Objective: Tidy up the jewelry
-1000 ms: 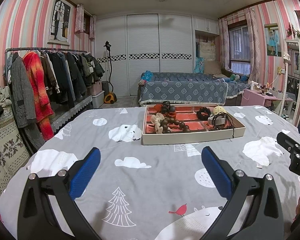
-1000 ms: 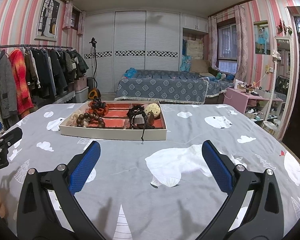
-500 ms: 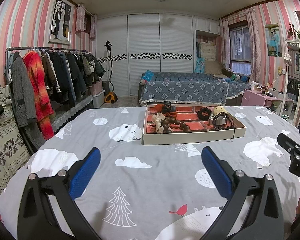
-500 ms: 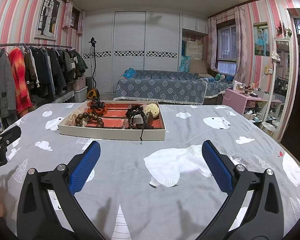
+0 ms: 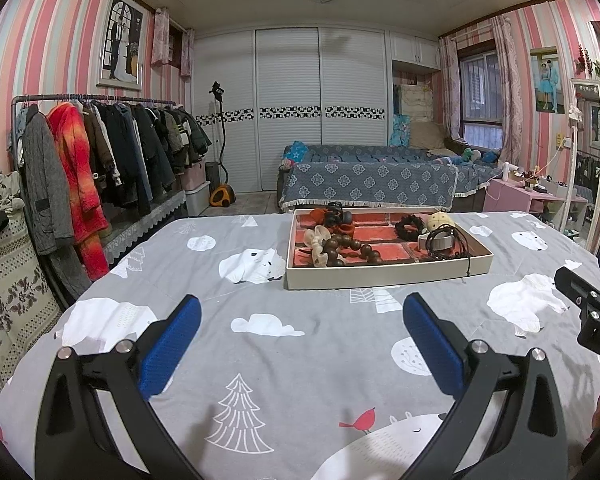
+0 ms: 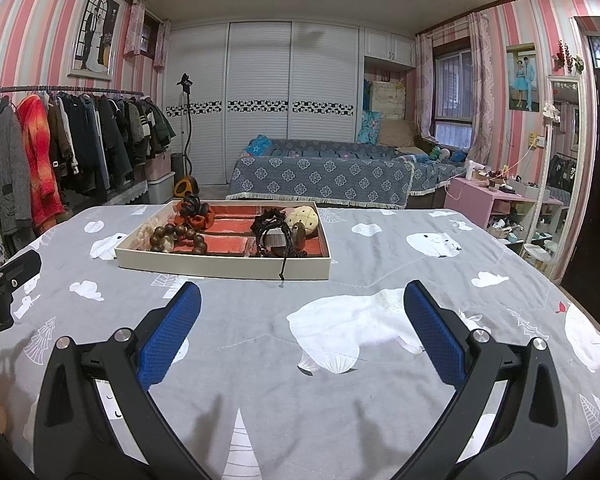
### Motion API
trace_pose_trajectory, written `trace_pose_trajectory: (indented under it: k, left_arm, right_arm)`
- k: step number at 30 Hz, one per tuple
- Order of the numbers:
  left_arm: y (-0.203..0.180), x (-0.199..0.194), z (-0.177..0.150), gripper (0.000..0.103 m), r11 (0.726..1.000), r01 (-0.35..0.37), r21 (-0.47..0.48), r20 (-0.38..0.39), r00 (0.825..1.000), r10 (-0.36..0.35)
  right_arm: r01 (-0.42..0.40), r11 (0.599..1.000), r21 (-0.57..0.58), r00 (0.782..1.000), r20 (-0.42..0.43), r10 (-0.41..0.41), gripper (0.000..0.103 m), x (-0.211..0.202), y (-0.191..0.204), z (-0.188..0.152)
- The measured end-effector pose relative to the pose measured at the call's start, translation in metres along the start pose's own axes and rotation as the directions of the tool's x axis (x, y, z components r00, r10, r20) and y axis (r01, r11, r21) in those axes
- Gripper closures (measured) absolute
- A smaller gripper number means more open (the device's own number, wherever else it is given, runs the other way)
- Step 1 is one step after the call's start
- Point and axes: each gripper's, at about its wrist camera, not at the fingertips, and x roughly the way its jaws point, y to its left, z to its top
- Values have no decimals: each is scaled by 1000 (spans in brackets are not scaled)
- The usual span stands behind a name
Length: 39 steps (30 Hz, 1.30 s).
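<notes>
Wooden round beads (image 5: 350, 246) lie in the cream rectangular tray (image 5: 384, 274), frame centre; your left tool (image 5: 300, 330) and right tool (image 6: 302, 322) gape empty.

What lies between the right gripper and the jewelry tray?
Only printed grey bedsheet separates the right gripper from the jewelry tray, per the right wrist view.

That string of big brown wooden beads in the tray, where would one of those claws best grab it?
Judging by its pose, grip the brown bead bracelet across one bead on the raised stretch that drapes over the cream hair tie. Come from above, since the tray wall blocks a low approach. The open left gripper sits nearer that end.
</notes>
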Motion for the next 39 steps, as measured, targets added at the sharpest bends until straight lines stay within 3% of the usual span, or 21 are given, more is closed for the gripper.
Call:
trace_pose_trajectory:
  k: [39]
  left_arm:
    - [4, 2, -1, 4, 1000, -2, -10, -12, 1000, 2]
  right_arm:
    - [0, 1000, 0, 1000, -1, 0, 4, 0, 1, 0]
